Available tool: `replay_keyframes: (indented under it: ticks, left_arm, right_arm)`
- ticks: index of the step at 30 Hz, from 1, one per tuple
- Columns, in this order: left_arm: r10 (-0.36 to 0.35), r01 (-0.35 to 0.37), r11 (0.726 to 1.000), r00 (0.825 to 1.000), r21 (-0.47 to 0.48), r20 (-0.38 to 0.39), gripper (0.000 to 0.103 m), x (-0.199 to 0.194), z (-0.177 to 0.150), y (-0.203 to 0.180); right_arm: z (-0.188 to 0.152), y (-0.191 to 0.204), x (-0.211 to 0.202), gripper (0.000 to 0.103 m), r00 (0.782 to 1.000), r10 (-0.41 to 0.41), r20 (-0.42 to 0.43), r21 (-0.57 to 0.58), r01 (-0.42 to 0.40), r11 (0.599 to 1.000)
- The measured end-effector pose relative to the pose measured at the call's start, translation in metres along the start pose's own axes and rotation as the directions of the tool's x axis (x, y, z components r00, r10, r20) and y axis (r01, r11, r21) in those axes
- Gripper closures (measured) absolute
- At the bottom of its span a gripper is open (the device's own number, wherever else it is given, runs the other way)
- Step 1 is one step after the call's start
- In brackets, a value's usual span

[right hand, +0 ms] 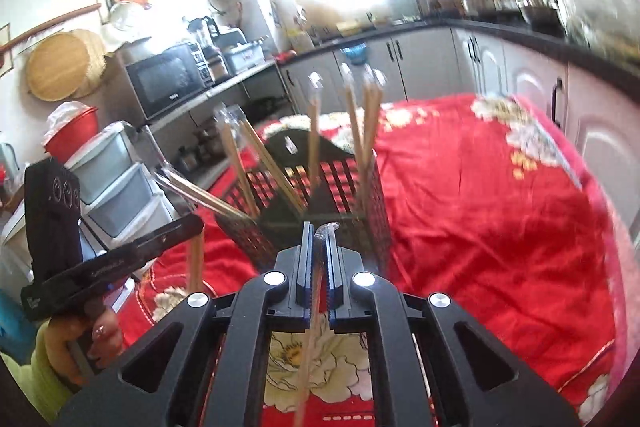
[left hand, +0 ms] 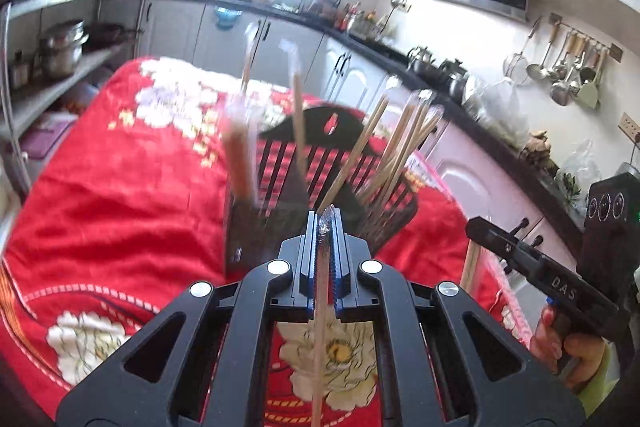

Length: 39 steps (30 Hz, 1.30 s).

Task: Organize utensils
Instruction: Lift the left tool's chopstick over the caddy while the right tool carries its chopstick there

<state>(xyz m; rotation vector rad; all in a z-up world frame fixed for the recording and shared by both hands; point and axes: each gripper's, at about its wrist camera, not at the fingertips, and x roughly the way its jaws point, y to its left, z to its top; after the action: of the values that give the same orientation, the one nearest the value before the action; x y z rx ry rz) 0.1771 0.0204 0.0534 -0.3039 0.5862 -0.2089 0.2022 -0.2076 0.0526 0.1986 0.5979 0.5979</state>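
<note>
A black slatted utensil holder stands on a red floral cloth. Several wooden chopsticks in clear wrappers lean in its compartments. My left gripper is shut on one wrapped chopstick, which hangs down below the jaws, just in front of the holder. My right gripper is shut on another wrapped chopstick in the same way. Each gripper also shows from the side in the other view, the right gripper and the left gripper, both held by a hand.
Grey cabinets under a dark counter run behind the cloth, crowded with jars and kettles. A shelf with pots and a microwave stand at the left. Plastic drawers sit near the left hand. Ladles hang on the wall.
</note>
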Motion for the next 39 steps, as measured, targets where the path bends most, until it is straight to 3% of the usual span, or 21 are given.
replay_keyframes:
  ticks: [11,26,39]
  left_arm:
    - [-0.045,0.038,0.998,0.992,0.057,0.122,0.100,-0.026,0.050,-0.024]
    - [-0.079,0.047,0.991,0.959,0.124,0.273,0.100,-0.050,0.109,-0.061]
    - [-0.043,0.004,0.993,0.945,0.121,0.325,0.100,-0.036,0.139,-0.069]
  right_arm:
    - [0.038,0.018,-0.029,0.098,0.993,0.013,0.121,-0.081,-0.003,0.997]
    - [0.087,0.034,-0.055,0.098,0.962,0.030,0.273,-0.131,0.006,0.991]
    - [0.120,0.036,-0.056,0.098,0.935,0.022,0.355,-0.143,0.031,0.989]
